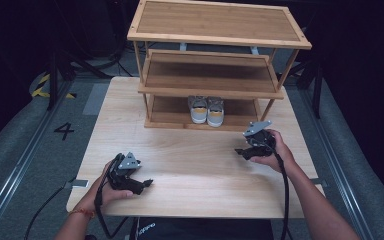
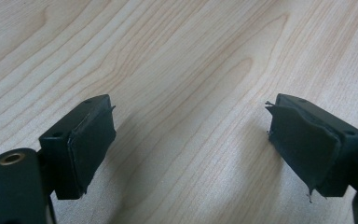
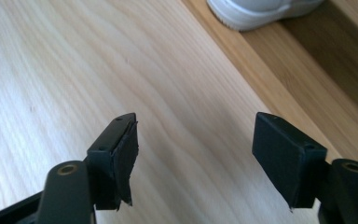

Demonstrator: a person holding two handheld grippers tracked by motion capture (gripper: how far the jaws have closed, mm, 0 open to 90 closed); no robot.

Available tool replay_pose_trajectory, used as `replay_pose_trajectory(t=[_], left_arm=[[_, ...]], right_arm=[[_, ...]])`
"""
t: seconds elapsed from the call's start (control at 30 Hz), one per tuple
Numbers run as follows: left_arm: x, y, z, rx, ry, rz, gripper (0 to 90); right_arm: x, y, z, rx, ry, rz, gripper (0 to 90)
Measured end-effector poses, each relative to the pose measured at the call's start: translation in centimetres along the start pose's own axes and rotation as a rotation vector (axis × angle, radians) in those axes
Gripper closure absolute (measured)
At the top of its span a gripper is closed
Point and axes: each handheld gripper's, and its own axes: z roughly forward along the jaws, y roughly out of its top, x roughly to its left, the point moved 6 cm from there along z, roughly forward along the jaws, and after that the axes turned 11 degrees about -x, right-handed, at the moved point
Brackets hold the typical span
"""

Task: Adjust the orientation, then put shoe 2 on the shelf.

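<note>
Desk [image 1: 190,150]: light wood top, bare across the near and middle area.

Shelf rack [image 1: 215,65]: three-tier bamboo unit standing on the far half of the desk, roughly centred. Top and middle tiers carry nothing.

Pair of shoes [image 1: 206,110]: grey and white, side by side on the bottom tier, toes facing the near edge. In the right gripper view one pale toe [image 3: 261,11] sits at the top edge, just beyond the rack's lower rail [image 3: 279,84].

Left tongs [image 1: 142,184]: held in the person's left hand [image 1: 107,187] at the near left of the desk, low over the wood. Left gripper view: jaws spread wide, only bare desk grain [image 2: 182,84] between them.

Right tongs [image 1: 245,151]: held in the right hand [image 1: 275,150] at the right of the desk, near the rack's front right leg, well apart from the shoes. Jaws stand wide apart, empty; the left pad [image 3: 126,158] looks frayed at its lower edge.
</note>
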Motion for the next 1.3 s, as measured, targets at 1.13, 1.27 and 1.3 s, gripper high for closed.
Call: replay_pose_trajectory(t=[1.13, 1.27, 1.3], left_arm=[[0.0, 0.0, 0.0, 0.001, 0.013, -0.002, 14.7], [-0.1, 0.0, 0.0, -0.001, 0.017, -0.007, 14.8], [-0.1, 0.0, -0.1, 0.000, 0.019, -0.003, 14.8]], right_arm=[[1.1, -10.3, -6.6, -0.050, -0.055, 0.113, 26.4], [1.0, -12.0, -7.6, -0.069, -0.064, 0.170, 25.0], [0.9, -12.4, -7.8, -0.068, -0.071, 0.179, 24.8]])
